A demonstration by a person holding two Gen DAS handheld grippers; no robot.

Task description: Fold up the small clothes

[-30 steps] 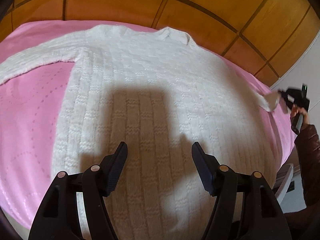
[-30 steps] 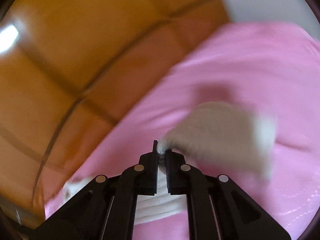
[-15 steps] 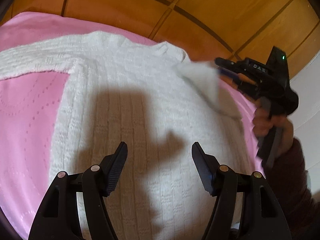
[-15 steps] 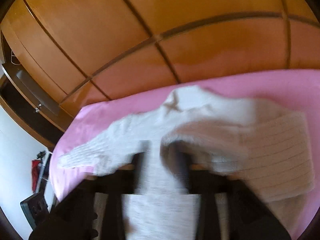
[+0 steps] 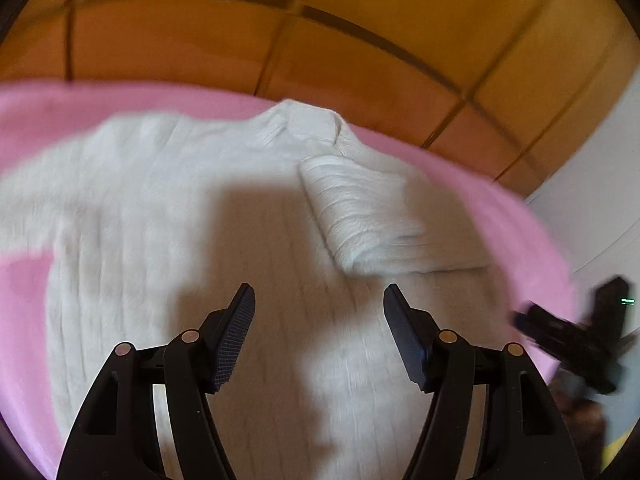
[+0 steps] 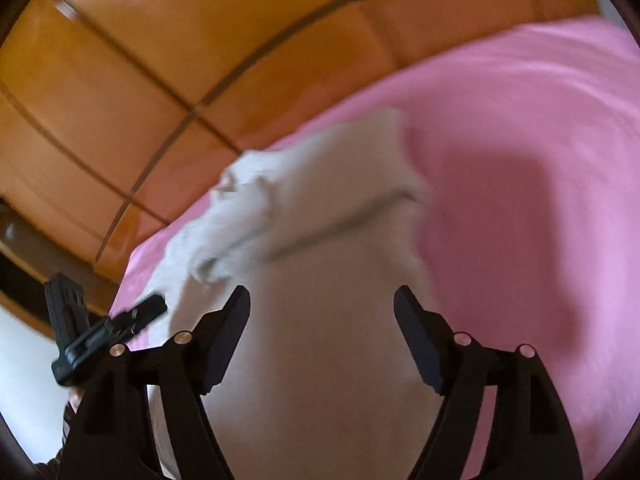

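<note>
A pink bed cover fills the middle and lower frame below orange wood panels. 1 white knit sweater lies flat on it, 1 sleeve folded across its chest at center right.

We are in a home bedroom: a pink quilted bedspread covers the bed, a white knit sweater lies spread across it, and glossy orange-brown panelled wardrobe doors rise just behind.
</note>
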